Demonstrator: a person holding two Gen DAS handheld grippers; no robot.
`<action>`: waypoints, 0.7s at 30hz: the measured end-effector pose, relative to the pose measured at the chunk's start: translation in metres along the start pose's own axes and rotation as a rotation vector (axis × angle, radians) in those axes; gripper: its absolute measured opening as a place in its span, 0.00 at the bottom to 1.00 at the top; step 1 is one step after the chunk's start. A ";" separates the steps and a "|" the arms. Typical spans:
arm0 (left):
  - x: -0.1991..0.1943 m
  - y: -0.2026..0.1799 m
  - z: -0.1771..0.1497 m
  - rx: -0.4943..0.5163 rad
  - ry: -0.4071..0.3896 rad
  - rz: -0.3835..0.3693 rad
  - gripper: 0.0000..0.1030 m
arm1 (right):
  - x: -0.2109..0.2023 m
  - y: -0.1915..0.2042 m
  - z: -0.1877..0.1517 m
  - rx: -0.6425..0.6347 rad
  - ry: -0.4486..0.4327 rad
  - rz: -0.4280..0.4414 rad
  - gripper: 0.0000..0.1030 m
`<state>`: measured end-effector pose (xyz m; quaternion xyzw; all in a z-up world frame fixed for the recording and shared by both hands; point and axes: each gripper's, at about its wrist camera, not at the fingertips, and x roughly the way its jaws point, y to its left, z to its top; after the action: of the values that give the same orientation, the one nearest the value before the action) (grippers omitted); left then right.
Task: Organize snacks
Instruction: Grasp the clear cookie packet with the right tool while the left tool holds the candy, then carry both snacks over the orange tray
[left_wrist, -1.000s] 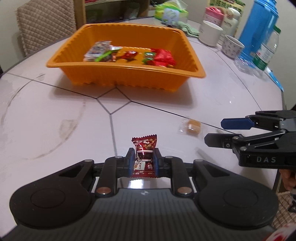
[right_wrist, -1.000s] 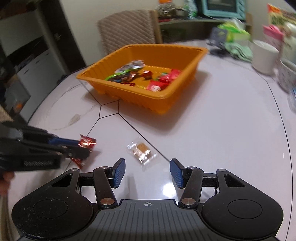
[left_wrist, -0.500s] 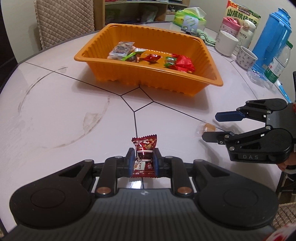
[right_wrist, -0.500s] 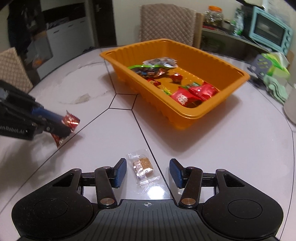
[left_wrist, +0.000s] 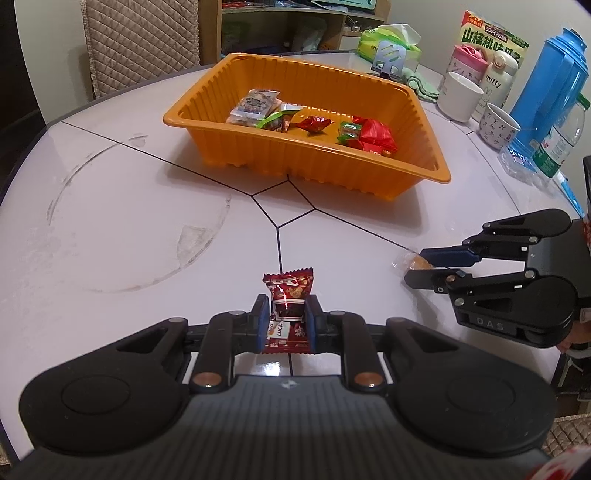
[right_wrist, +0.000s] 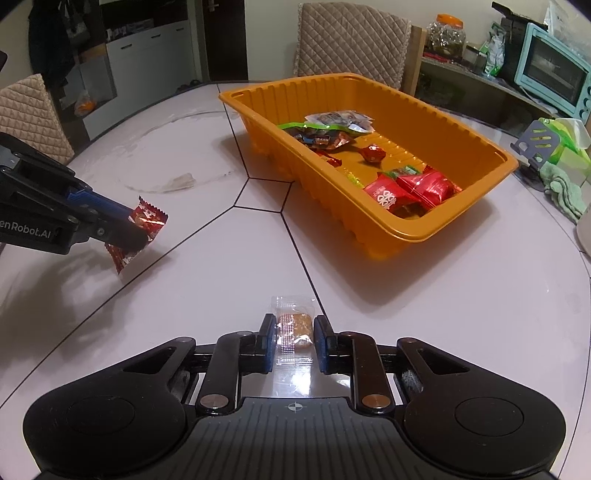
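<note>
Holding one snack in each gripper, you are at the end of the pick-up step, by my reading. Your left gripper (left_wrist: 285, 322) is clamped tight on a dark red foil packet (left_wrist: 289, 300), which stands upright between the blue pads and, in the right wrist view, hangs clear of the table. Your right gripper (right_wrist: 294, 339) has its jaws drawn in against a clear-wrapped biscuit (right_wrist: 294, 325); whether it has left the table I cannot tell.

The orange tray (left_wrist: 413, 107) is the likely goal: at about 12 o'clock from the left gripper, and between 12 and 1 o'clock from the right. The next move calls for carrying each snack up over the near wall, then releasing above a bare patch of the floor, away from the snacks in the tray (right_wrist: 406, 188).

The tray is thin moulded plastic with ribbed, sloping walls and a flat rolled rim, so a knock could slide it on the glossy table (left_wrist: 110, 221). The red packet is crinkly foil with serrated ends and should hold well. The biscuit's wrapper is slick transparent film with loose sealed flaps around a small tan square, and too hard a squeeze might crack it.
</note>
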<state>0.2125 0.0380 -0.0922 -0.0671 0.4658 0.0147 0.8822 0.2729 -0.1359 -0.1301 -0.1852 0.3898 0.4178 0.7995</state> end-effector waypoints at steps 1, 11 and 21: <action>0.000 0.000 0.000 -0.001 -0.001 0.000 0.18 | 0.000 0.000 0.000 -0.001 0.001 0.002 0.21; -0.003 0.000 0.000 -0.002 -0.007 0.001 0.18 | 0.002 0.004 0.001 0.001 0.007 0.012 0.21; -0.014 0.004 0.010 -0.003 -0.038 -0.003 0.18 | -0.013 0.006 0.008 0.077 -0.022 0.056 0.21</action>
<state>0.2124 0.0439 -0.0756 -0.0688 0.4489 0.0155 0.8908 0.2675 -0.1346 -0.1148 -0.1389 0.4017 0.4266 0.7983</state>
